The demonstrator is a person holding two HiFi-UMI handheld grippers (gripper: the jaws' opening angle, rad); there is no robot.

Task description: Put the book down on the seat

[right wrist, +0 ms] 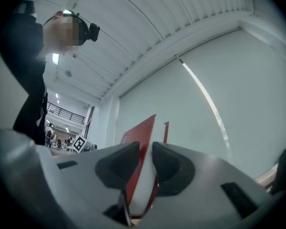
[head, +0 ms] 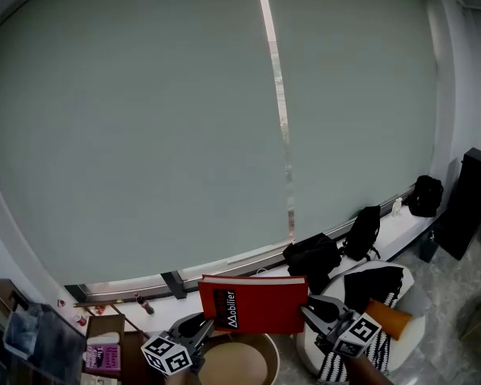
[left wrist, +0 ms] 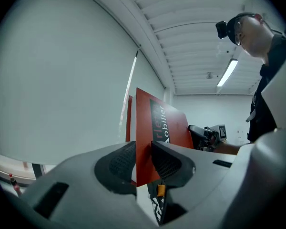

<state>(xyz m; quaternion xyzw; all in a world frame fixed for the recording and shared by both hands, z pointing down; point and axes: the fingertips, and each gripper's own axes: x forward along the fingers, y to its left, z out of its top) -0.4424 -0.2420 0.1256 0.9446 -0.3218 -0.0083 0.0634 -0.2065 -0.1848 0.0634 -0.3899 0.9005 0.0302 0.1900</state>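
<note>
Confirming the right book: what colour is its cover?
Red book, clearest in head view.

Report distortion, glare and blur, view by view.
Head view: fisheye bows the blind; the slit between its panels is overbright; the red book is sharp. Left gripper view: the ceiling lamp glares and the corners are vignetted black. Right gripper view: soft, even light with dark corners.

Red book [head: 253, 303], black cover panel with white lettering, closed, upright, held aloft at both ends
</note>
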